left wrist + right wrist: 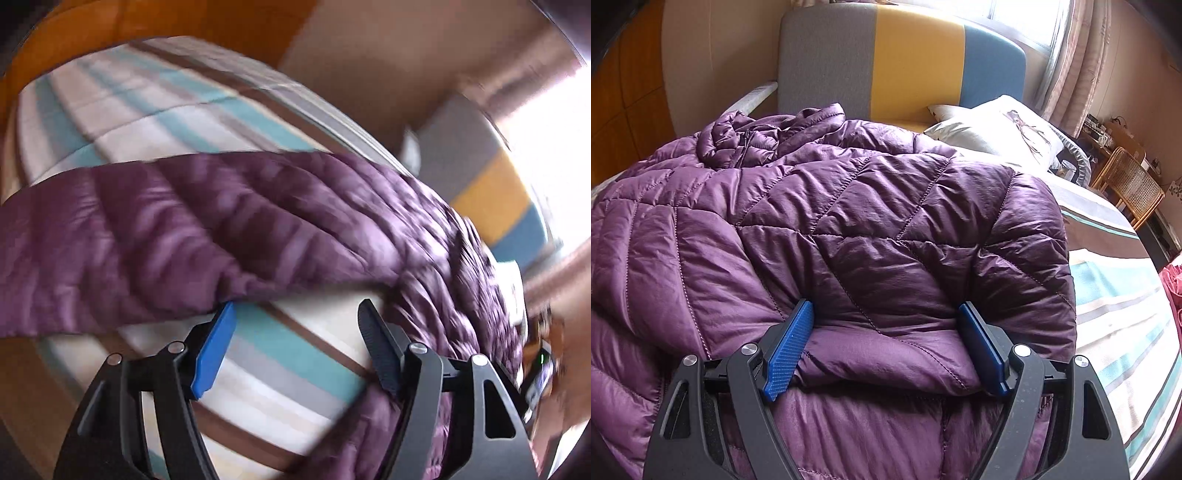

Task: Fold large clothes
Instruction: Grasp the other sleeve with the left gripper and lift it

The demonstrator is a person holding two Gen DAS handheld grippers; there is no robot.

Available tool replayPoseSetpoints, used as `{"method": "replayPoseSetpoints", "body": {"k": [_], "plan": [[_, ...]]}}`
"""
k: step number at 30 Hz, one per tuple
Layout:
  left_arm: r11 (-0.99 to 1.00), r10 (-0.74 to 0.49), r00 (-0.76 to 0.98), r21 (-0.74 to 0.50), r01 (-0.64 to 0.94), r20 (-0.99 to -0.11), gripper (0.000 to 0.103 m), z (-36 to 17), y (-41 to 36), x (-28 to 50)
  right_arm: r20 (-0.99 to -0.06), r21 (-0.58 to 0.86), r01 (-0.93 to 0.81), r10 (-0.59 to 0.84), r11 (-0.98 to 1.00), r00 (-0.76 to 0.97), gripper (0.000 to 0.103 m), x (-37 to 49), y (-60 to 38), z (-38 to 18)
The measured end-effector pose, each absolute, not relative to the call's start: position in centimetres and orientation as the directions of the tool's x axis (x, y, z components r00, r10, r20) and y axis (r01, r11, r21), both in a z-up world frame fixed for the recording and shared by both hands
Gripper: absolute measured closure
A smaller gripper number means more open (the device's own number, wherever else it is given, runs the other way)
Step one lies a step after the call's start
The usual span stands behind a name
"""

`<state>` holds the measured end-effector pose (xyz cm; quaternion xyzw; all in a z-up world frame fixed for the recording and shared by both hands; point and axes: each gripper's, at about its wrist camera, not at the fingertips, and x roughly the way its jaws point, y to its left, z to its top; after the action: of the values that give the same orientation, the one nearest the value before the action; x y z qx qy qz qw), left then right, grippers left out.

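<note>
1. The purple quilted jacket [827, 221] lay spread on the striped bed [1123, 314]; puffy, light and slick, it looked best pinched along a hem or seam.
2. The right gripper [886, 347] stood wide, straddling a fold, seemingly unclamped.
3. The left gripper [295, 347] gaped empty over bedding.
4. A headboard [905, 59] and pillow [993, 129] lay beyond.

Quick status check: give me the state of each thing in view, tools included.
Purple jacket: spread on the bed, partly folded, zipper closed near the collar.
Left tool: open, nothing between its jaws, striped bedspread below.
Right tool: open, straddling a jacket fold.
Pillow: lying by the headboard.
</note>
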<state>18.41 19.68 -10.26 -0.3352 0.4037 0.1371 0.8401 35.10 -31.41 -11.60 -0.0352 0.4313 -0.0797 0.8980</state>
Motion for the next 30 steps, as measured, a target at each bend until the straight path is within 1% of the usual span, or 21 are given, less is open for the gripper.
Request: {"method": "replayPoseSetpoints", "body": {"k": [6,9,10,11,12,13,14,15,17,19,20,24,30], "plan": [[0.629,-0.005,0.650,-0.508,-0.588,-0.760,0.032,-11.1,23.2,17.9,-0.769,-0.133,0.113,-0.174,0.985,0.615,0.023,35.1,-31.4,-11.6],[0.581,0.003,0.653,-0.530,-0.617,-0.757,0.032,-11.6,24.5,18.3,-0.767,-0.142,0.113,-0.181,0.983,0.615,0.023,34.9,-31.2,-11.6],[0.577,0.009,0.650,-0.527,-0.624,-0.760,0.034,-11.7,24.7,18.3,-0.767,-0.143,0.113,-0.183,0.983,0.615,0.023,35.0,-31.2,-11.5],[0.574,0.026,0.642,-0.514,-0.637,-0.766,0.040,-11.9,24.9,18.6,-0.767,-0.143,0.113,-0.183,0.983,0.615,0.023,35.0,-31.2,-11.4],[0.567,0.043,0.631,-0.502,-0.653,-0.774,0.044,-12.1,25.1,18.9,-0.767,-0.143,0.113,-0.183,0.983,0.615,0.023,35.0,-31.2,-11.4],[0.557,0.048,0.620,-0.494,-0.668,-0.783,0.053,-12.3,25.2,19.1,-0.767,-0.144,0.114,-0.183,0.983,0.615,0.023,35.0,-31.2,-11.5],[0.549,0.049,0.614,-0.493,-0.675,-0.788,0.066,-12.4,25.3,19.3,-0.767,-0.144,0.113,-0.183,0.983,0.615,0.023,35.0,-31.1,-11.4],[0.545,0.053,0.610,-0.489,-0.681,-0.791,0.071,-12.6,25.6,19.4,-0.767,-0.144,0.114,-0.183,0.983,0.615,0.023,35.0,-31.2,-11.5],[0.554,0.082,0.603,-0.467,-0.689,-0.794,0.089,-12.6,26.1,19.5,-0.767,-0.144,0.114,-0.183,0.983,0.615,0.023,35.0,-31.2,-11.5],[0.585,0.094,0.610,-0.452,-0.673,-0.787,0.095,-12.1,26.1,19.8,-0.767,-0.142,0.114,-0.182,0.983,0.615,0.023,35.0,-31.2,-11.5],[0.598,0.102,0.613,-0.444,-0.667,-0.784,0.096,-11.9,26.2,19.9,-0.767,-0.142,0.114,-0.182,0.983,0.615,0.023,35.0,-31.2,-11.5],[0.669,0.138,0.639,-0.404,-0.624,-0.757,0.098,-9.6,25.6,20.5,-0.767,-0.144,0.115,-0.184,0.983,0.614,0.023,35.0,-31.2,-11.5],[0.718,0.118,0.698,-0.425,-0.551,-0.706,0.099,-7.0,25.0,22.1,-0.768,-0.139,0.115,-0.181,0.984,0.614,0.023,35.0,-31.2,-11.5]]}}
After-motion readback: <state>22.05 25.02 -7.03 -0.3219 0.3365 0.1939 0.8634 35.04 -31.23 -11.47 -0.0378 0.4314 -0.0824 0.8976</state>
